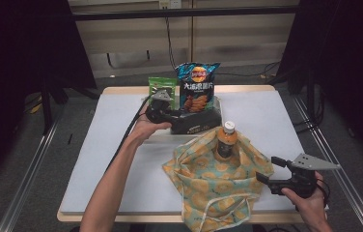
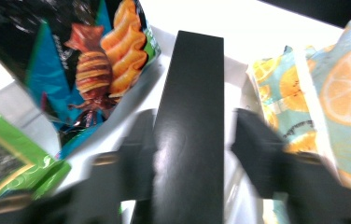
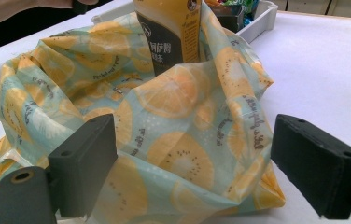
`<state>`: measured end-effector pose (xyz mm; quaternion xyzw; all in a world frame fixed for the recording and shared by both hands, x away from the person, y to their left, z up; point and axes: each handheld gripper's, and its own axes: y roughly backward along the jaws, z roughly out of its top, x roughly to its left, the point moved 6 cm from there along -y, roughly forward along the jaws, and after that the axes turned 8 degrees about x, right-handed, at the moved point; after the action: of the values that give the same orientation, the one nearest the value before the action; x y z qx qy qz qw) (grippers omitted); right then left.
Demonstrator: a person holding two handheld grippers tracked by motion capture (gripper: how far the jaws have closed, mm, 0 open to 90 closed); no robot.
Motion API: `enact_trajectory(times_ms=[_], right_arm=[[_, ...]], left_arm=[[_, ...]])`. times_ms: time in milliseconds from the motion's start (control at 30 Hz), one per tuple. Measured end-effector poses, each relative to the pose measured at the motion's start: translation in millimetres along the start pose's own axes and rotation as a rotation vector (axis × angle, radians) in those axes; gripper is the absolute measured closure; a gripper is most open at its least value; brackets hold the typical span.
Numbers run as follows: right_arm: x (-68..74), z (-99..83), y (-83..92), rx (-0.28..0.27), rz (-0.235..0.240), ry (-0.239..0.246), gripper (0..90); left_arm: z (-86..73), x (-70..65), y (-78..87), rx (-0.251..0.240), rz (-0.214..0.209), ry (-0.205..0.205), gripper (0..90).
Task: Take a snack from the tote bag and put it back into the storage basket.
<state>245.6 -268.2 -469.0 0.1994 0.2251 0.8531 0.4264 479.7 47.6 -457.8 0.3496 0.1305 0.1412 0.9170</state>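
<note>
Two grippers, one scene: left gripper (image 1: 162, 112) at the far tray, right gripper (image 1: 286, 180) at the near right of the desk (image 1: 97, 164).
Left fingers (image 2: 131, 163): closed on a flat black box (image 2: 190, 121), its length running straight out between them.
Black box, position: over the white tray (image 1: 216, 104), beside the blue chip bag (image 1: 198, 87) and the green packet (image 1: 161, 86).
Right fingers (image 3: 87, 161): spread wide, holding nothing; poised just before the near wall of the bag, whether touching it cannot be told.
Citrus-print cloth bag (image 1: 218, 179): slumped at desk centre, mouth gathered loosely around an upright orange drink bottle (image 1: 227, 140).
Likely step, judged: moving the box toward the bag.
Risk 1: box corner striking the bottle and tipping it, since the bottle stands in the opening.
Risk 2: soft rim folding shut under the box, if not held open.
Risk 3: smooth box slipping from a narrow grip.
</note>
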Motion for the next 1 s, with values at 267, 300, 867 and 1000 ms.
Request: enact_trajectory(times_ms=[267, 300, 867, 1000], right_arm=[[0.6, 0.0, 0.3, 0.001, -0.005, 0.004, 13.8], [1.1, 0.0, 0.2, 0.001, -0.004, 0.005, 13.8], [1.2, 0.4, -1.1, 0.001, -0.015, 0.001, 13.9], [0.1, 0.8, -2.2, 0.0, -0.012, 0.0, 13.9]], left_arm=[[-14.8, -15.4, 4.1, 0.022, -0.029, -0.003, 90.0], [-17.4, -16.0, 3.8, 0.016, -0.033, 0.007, 90.0], [-42.2, -18.1, 0.0, 0.079, 0.014, 0.021, 90.0], [-42.7, -10.5, -4.3, 0.086, 0.042, 0.057, 90.0]])
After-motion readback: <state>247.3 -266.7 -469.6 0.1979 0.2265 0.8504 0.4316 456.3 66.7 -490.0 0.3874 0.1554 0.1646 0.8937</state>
